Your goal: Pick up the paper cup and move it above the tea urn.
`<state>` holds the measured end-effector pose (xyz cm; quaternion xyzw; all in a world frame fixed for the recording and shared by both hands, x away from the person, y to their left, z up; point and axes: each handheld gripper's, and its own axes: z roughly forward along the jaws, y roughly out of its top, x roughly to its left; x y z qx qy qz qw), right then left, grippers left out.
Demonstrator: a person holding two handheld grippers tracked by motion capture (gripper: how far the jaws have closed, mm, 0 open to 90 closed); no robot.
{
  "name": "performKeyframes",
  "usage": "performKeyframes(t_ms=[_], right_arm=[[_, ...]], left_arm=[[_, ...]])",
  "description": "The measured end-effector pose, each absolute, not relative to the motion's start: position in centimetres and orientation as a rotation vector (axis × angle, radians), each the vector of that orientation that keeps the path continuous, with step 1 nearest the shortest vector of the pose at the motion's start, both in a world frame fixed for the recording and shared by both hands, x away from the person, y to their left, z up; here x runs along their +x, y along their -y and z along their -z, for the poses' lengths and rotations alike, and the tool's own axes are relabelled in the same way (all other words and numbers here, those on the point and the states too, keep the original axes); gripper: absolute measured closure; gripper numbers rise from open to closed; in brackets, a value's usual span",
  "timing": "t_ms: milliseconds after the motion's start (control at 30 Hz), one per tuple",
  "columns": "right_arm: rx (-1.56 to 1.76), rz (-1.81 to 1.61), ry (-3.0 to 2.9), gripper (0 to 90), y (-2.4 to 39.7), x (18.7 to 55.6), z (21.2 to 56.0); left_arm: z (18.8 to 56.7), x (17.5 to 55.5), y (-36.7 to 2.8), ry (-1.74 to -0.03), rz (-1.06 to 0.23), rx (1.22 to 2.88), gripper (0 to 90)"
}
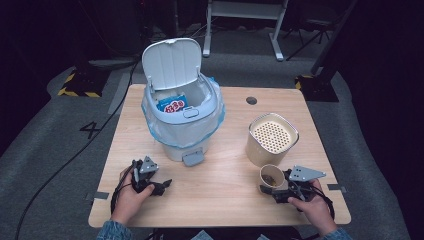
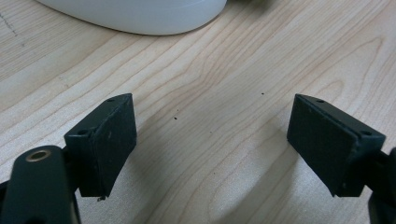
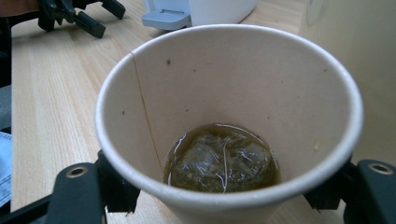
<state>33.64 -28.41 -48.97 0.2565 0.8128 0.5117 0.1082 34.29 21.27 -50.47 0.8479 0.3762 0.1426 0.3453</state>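
presently listed: paper cup (image 3: 229, 116), near table edge beside the perforated-lid canister (image 1: 272, 138), gripped low on its wall by the right gripper (image 3: 224, 196), jaws pressed either side. contents: wet tea bag (image 3: 222, 161) in a little brown liquid. likely light, thin-walled, crushable, spillable; hold gently, upright. left gripper (image 2: 212, 149) wide, holding nothing, over bare table (image 2: 224, 84).

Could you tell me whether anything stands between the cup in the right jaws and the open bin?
Nothing visible: bare table lies between the cup and the bin, and the strainer pot stands off to the side.
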Motion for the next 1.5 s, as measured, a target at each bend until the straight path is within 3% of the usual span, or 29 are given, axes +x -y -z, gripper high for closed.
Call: performKeyframes(t_ms=[967,1500], right_arm=[[0.676,-1.526,-2.472,29.7,29.7,34.8,40.6],[0.653,-1.513,-2.423,29.8,29.8,37.2,35.3]], left_arm=[[50.5,34.4,-21.3,-0.963,-0.358,2.206,15.6],[50.5,34.4,-21.3,-0.962,-0.357,2.208,15.5]])
